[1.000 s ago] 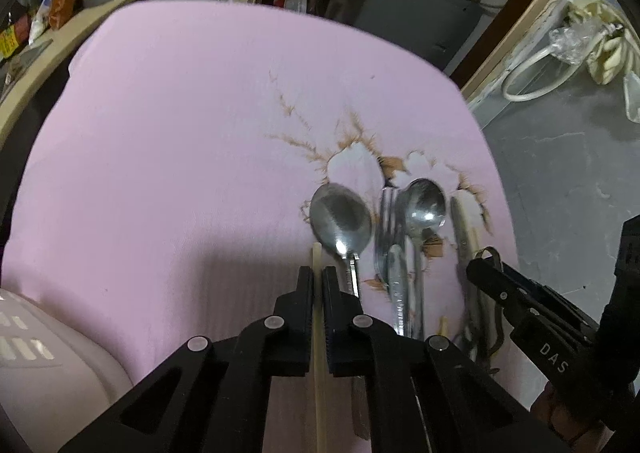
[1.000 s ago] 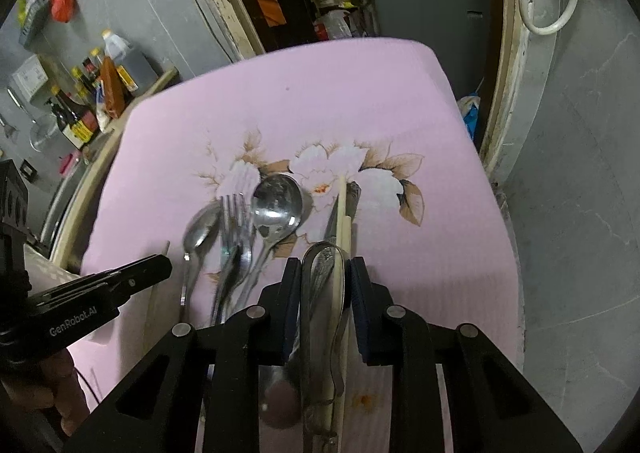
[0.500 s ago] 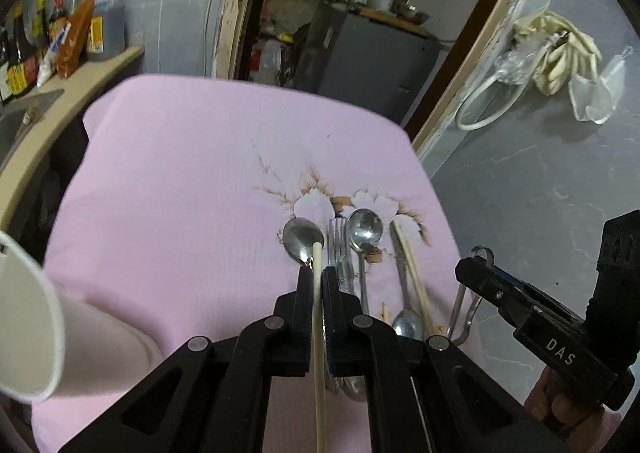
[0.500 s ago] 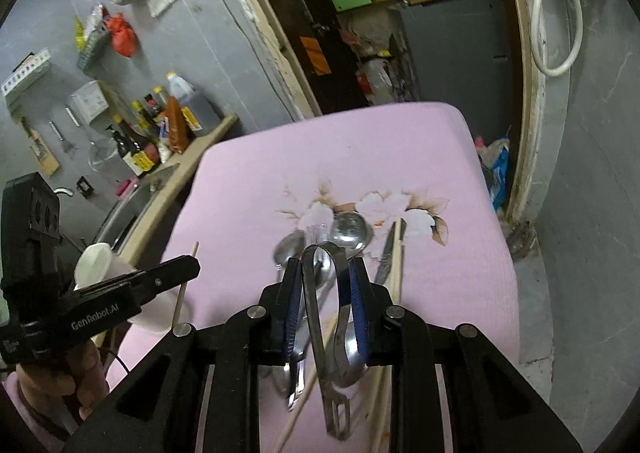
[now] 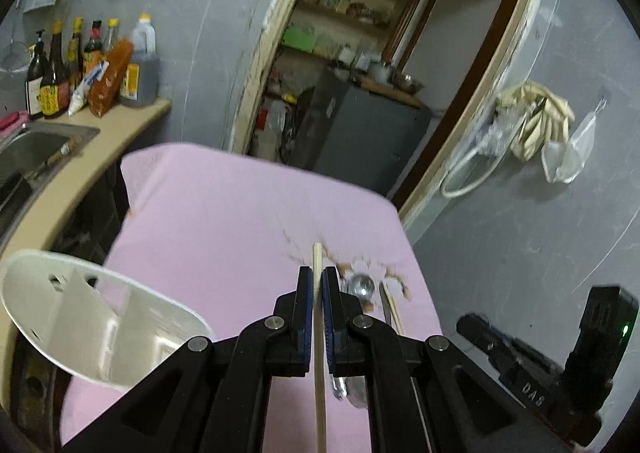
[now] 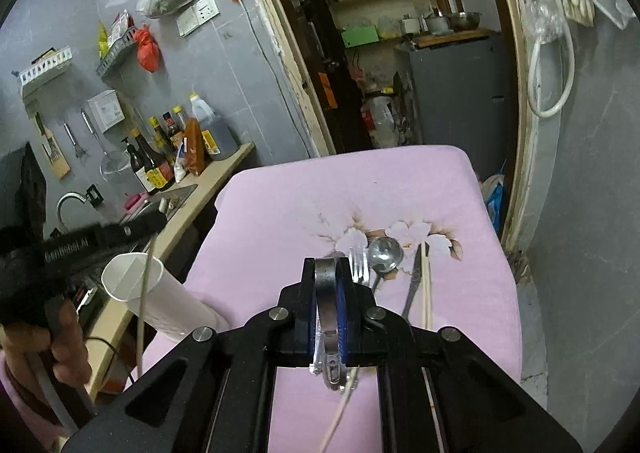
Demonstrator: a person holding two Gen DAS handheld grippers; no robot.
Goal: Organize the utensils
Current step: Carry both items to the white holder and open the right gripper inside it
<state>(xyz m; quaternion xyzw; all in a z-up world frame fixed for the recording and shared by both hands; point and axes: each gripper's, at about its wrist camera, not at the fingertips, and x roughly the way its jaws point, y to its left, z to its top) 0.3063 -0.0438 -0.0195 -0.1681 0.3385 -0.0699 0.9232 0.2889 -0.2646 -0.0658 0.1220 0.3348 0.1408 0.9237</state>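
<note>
My left gripper (image 5: 316,285) is shut on a wooden chopstick (image 5: 319,353) and holds it well above the pink cloth (image 5: 224,221). It also shows in the right wrist view (image 6: 142,301), hanging over the white utensil holder (image 6: 132,273). The holder (image 5: 80,313) sits at the lower left, its divided inside showing. My right gripper (image 6: 329,273) is shut on a metal peeler (image 6: 326,317), raised above the cloth. A spoon (image 6: 384,253), a fork (image 6: 359,267), a knife (image 6: 414,281) and another chopstick (image 6: 427,289) lie on the floral print.
A counter (image 6: 208,181) with a sink (image 5: 28,149) and several sauce bottles (image 6: 160,157) runs along the left. A doorway with shelves and a grey cabinet (image 6: 452,93) lies behind the table. A grey wall (image 5: 520,233) stands to the right.
Both grippers have risen away from the cloth with their loads. The left one has moved toward the white holder, which now shows its open top.
</note>
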